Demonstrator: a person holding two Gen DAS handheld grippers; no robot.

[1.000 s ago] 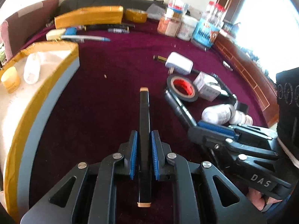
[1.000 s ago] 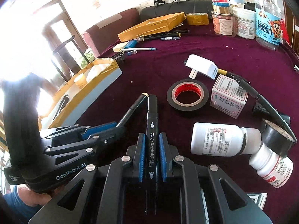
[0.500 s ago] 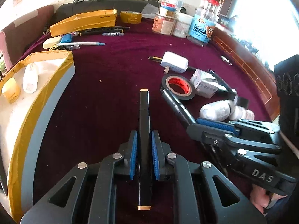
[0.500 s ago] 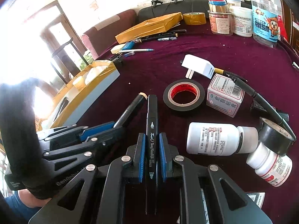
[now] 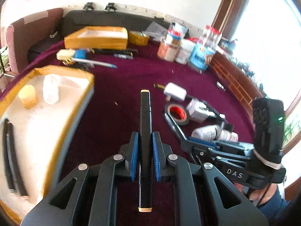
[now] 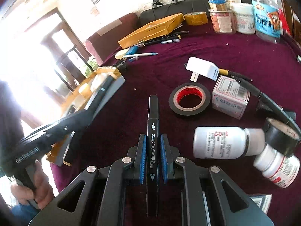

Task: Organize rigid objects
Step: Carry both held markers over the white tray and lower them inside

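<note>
Markers are the things in hand, one in each gripper. Nearest in the left wrist view, the left gripper (image 5: 144, 150) is clamped on a black marker with tan end caps (image 5: 144, 131), its blue pads pressing the barrel near the middle, so both ends stick out evenly; the marker is lifted clear of the maroon bench (image 5: 116, 86). In the right wrist view the right gripper (image 6: 152, 146) is closed the same way on a black art marker (image 6: 153, 131), gripped on the printed barrel with the chisel-end cap pointing to 12 o'clock. Both are likely light, stiff plastic tubes, smooth and a little slippery, so a mid-barrel hold looks soundest; a grip on a cap might pull it off. At 10 o'clock from the left gripper sits the tape-edged tray (image 5: 56, 101), already holding a yellow jar, a white bottle and dark pens, the probable drop spot. Farther out, at 1 to 3 o'clock from the right gripper, lie a black tape roll with a red core (image 6: 189, 99), a small white box (image 6: 230, 99) and two white pill bottles (image 6: 220, 143), rounder and apt to roll. Farthest, at 12 o'clock, a white plug adapter (image 6: 203, 68).
</note>
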